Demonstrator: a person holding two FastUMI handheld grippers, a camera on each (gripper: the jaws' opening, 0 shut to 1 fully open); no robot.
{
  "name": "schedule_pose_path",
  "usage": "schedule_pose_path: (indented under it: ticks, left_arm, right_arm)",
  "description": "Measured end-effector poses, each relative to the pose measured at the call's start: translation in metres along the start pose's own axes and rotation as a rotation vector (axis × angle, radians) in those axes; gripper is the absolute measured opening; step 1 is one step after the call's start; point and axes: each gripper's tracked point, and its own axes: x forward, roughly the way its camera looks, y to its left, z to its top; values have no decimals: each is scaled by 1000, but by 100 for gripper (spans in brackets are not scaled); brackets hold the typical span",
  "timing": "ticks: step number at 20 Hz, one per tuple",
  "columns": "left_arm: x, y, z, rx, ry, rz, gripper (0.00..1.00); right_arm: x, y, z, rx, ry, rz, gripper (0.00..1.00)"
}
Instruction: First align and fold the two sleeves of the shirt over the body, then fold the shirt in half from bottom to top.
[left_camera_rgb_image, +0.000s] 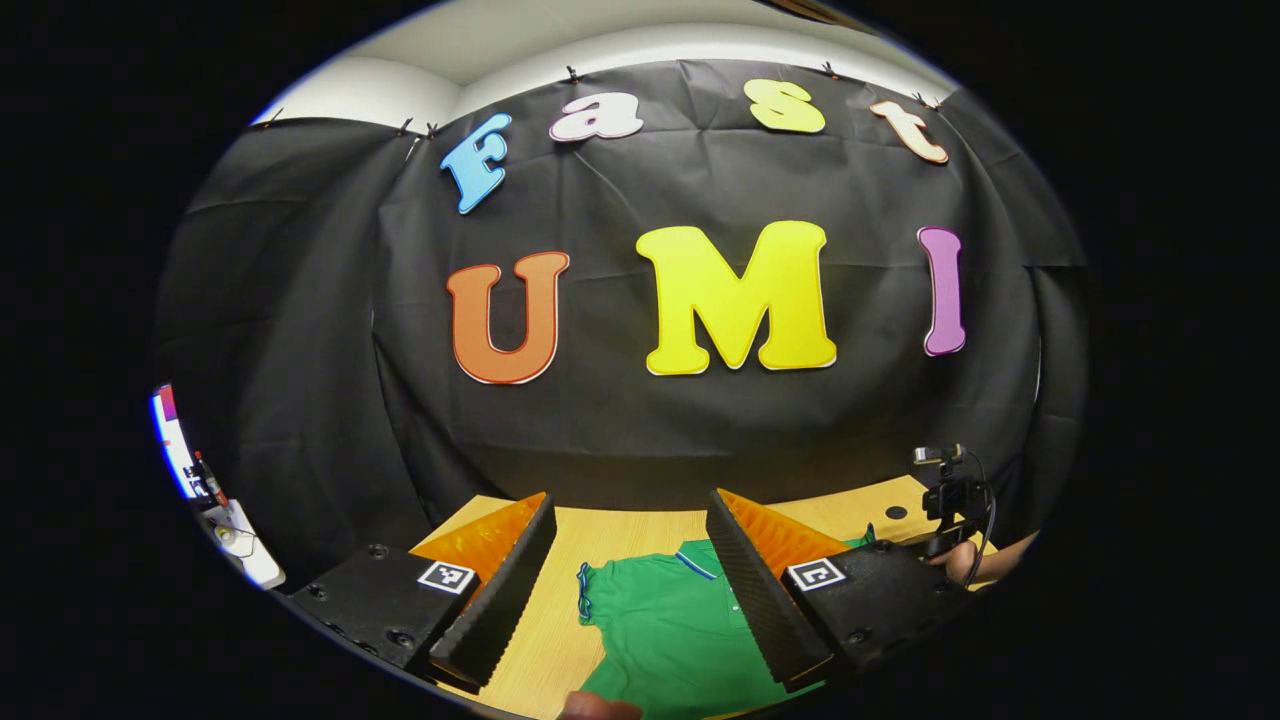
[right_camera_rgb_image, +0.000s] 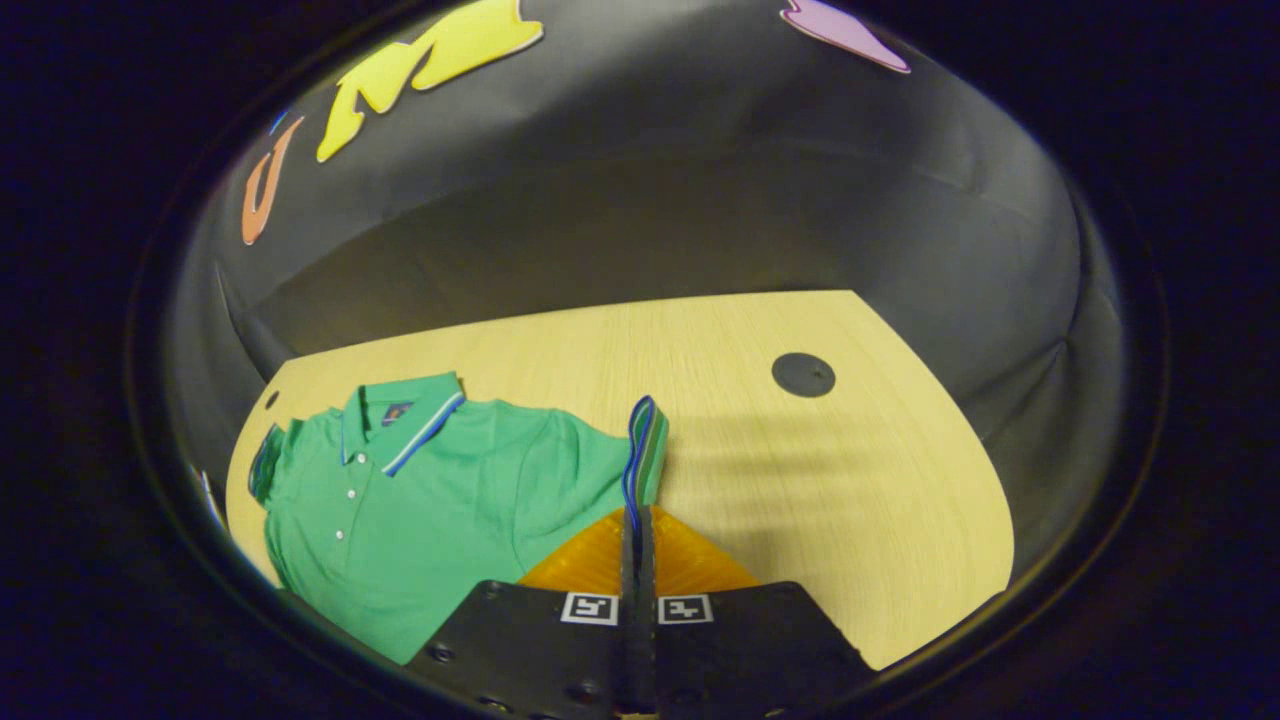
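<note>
Right gripper fingers pinched on green shirt sleeve cuff — left gripper wide apart, empty — no legible writing.

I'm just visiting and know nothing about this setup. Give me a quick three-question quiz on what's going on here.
1. True or false: the right tool is shut on the sleeve of the green shirt.
2. How does the left tool stand: A) open above the shirt, B) clamped on the collar, C) gripping the table?
3. Fill in: the shirt lies on a ____ table.

Key: 1 true; 2 A; 3 wooden.
</note>
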Motion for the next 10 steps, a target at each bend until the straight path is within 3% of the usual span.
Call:
schedule_pose_path:
  ticks: [5,10]
  left_arm:
    - [-3,7,2,-11,-9,4,97]
    - [-10,25,-2,-30,-5,34,97]
  right_arm:
    - [-22,36,26,-2,-38,37,0]
    - [-32,108,36,-38,-40,101,0]
